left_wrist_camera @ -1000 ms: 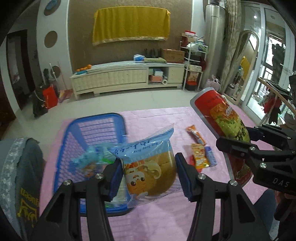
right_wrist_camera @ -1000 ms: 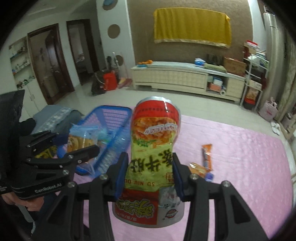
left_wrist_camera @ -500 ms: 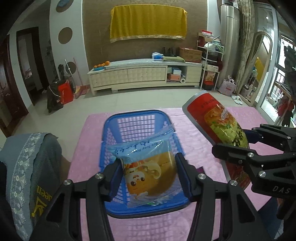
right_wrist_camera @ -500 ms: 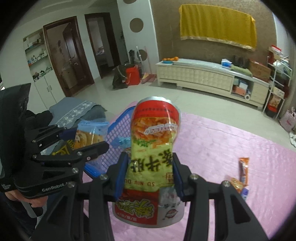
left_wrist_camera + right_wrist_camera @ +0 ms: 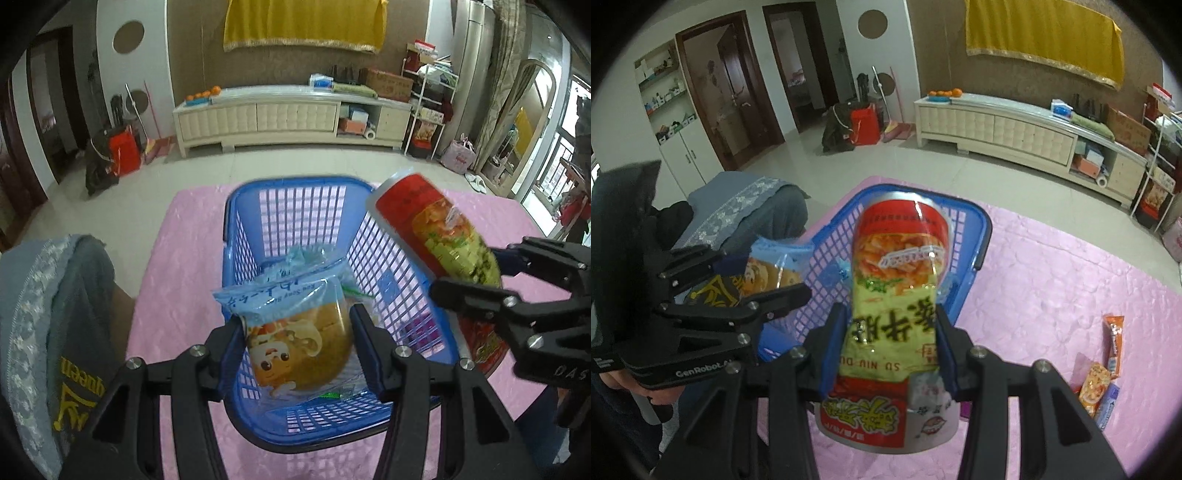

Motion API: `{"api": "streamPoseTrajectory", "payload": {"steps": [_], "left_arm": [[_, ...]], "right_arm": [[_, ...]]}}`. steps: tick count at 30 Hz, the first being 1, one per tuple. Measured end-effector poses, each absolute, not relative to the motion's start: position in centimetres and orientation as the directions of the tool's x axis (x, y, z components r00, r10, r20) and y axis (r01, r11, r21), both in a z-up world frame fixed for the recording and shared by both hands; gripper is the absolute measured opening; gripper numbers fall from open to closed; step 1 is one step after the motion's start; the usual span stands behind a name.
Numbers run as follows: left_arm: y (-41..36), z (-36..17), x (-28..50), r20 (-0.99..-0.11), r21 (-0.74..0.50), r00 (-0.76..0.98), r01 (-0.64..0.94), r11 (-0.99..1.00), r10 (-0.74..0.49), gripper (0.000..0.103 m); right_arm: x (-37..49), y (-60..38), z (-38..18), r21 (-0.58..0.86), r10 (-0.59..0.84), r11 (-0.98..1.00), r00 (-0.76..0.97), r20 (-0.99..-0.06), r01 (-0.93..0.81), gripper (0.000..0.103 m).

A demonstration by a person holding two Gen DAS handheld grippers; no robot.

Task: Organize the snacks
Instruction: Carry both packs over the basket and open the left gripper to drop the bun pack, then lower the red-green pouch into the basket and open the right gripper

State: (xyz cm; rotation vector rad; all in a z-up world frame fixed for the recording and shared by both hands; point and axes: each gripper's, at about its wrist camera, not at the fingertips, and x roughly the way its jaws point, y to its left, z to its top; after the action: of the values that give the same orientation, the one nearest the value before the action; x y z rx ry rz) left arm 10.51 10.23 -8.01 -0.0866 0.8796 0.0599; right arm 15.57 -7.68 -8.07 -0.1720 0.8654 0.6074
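While my left gripper hangs over the blue basket with its jaws clamped on the bread packet, my right gripper grips the upright snack canister just beside the basket's right wall, so the left drops first.

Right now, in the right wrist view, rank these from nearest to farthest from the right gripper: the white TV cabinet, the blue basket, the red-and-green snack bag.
1. Red-and-green snack bag: clamped in the right gripper jaws.
2. Blue basket: just beyond the bag, on the pink cloth.
3. White TV cabinet: across the floor, against the back wall.
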Motion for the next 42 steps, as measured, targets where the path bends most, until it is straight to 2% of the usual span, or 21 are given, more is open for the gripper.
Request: {"api": "streamPoseTrajectory", "payload": {"steps": [7, 9, 10, 20, 31, 42], "left_arm": [[10.1, -9.7, 10.1, -0.788, -0.055, 0.616, -0.072, 0.996, 0.001, 0.053], [10.0, -9.5, 9.8, -0.783, -0.059, 0.622, -0.062, 0.996, -0.008, 0.068], [9.9, -9.2, 9.7, -0.777, -0.05, 0.63, -0.057, 0.997, -0.003, 0.07], [10.0, -6.1, 7.7, -0.734, -0.016, 0.679, -0.067, 0.998, 0.034, 0.079], [11.7, -4.4, 6.1, -0.724, 0.004, 0.682, -0.147, 0.989, 0.104, 0.079], [14.6, -5.8, 5.9, -0.735, -0.012, 0.664, -0.214, 0.977, 0.136, 0.079]], "right_arm": [[15.6, -7.1, -8.0, 0.077, 0.411, 0.822, 0.494, -0.766, -0.564, 0.05], [15.3, -7.2, -8.0, 0.074, 0.408, 0.822, 0.494, -0.767, -0.565, 0.05], [15.3, -7.2, -7.9, 0.073, 0.408, 0.823, 0.496, -0.767, -0.564, 0.05], [14.6, -7.8, -5.9, 0.104, 0.43, 0.83, 0.511, -0.744, -0.547, 0.05], [14.5, -5.0, -4.8, 0.099, 0.467, 0.795, 0.501, -0.729, -0.598, 0.05], [16.5, -1.8, -8.1, 0.095, 0.438, 0.786, 0.443, -0.782, -0.61, 0.05]]}}
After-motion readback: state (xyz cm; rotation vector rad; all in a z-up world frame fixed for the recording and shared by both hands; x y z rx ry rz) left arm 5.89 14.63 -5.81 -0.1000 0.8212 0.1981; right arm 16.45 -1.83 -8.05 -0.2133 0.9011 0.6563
